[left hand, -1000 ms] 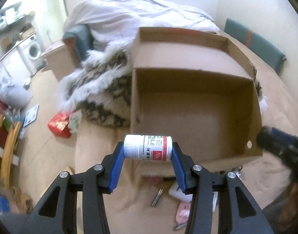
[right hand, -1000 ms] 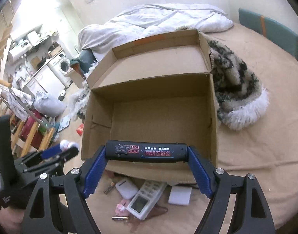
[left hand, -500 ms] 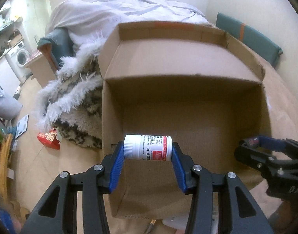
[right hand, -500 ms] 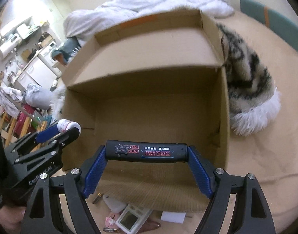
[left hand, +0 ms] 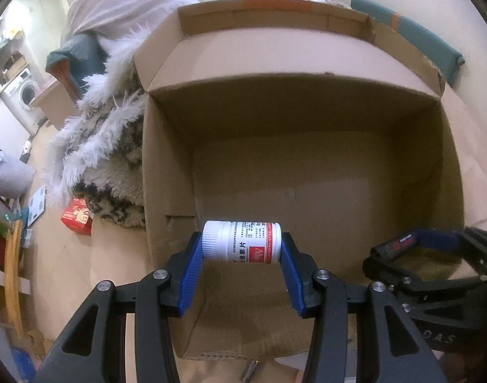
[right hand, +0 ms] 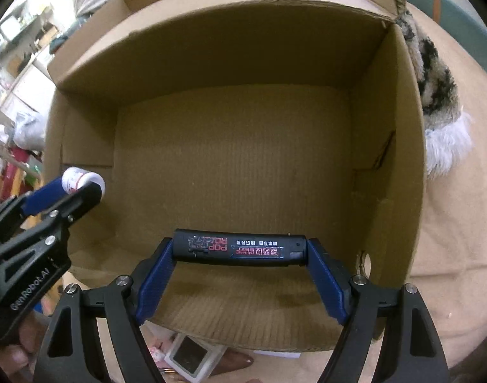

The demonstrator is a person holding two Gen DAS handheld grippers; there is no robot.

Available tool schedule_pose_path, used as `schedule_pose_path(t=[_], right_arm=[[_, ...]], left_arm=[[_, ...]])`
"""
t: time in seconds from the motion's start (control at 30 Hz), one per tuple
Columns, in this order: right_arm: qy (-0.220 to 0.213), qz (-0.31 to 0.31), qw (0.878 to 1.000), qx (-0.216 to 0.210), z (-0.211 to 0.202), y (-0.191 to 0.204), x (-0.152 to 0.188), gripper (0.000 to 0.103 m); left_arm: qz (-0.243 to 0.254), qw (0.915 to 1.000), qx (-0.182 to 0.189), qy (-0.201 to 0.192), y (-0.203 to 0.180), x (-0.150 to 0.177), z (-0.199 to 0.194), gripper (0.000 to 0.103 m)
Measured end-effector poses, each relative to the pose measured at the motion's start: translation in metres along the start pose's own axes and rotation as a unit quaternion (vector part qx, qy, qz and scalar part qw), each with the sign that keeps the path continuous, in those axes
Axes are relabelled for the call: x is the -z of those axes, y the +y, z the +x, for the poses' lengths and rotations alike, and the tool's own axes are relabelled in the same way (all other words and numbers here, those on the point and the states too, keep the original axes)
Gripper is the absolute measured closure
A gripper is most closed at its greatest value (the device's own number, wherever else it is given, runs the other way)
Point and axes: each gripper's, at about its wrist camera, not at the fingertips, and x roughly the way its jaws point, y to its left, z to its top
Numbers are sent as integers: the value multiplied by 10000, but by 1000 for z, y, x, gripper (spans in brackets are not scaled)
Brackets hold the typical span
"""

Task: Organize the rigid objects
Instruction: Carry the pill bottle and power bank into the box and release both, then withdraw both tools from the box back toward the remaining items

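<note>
Left wrist, bottle [left hand: 242,245] crosswise (cap left)

The left gripper [left hand: 242,249] clamps a white bottle [left hand: 241,242] sideways between its blue fingers [left hand: 192,266], cap toward the left finger. Ahead of and below the fingertips lies the open box [left hand: 307,172]. Right of the right finger, the right gripper [left hand: 422,249] grips a black tube [left hand: 398,245] over the box.
</note>
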Motion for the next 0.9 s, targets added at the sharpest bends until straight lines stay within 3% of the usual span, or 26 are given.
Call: schedule_pose_path(t=[0.6, 0.67, 0.73, 0.9], right_arm=[[-225, 151, 9996, -101, -9, -10, -1, 17], [-267, 205, 9993, -136, -13, -14, -1, 15], [-395, 283, 9986, -231, -17, -16, -3, 0], [-715, 289, 9970, -16, -30, -19, -8, 0]], left_arm=[[-111, 9998, -91, 164, 5, 5, 15, 58], [-110, 9998, 11, 189, 5, 4, 15, 48], [-125, 9997, 153, 175, 5, 3, 12, 39], [-135, 9997, 204, 50, 5, 0, 5, 34]])
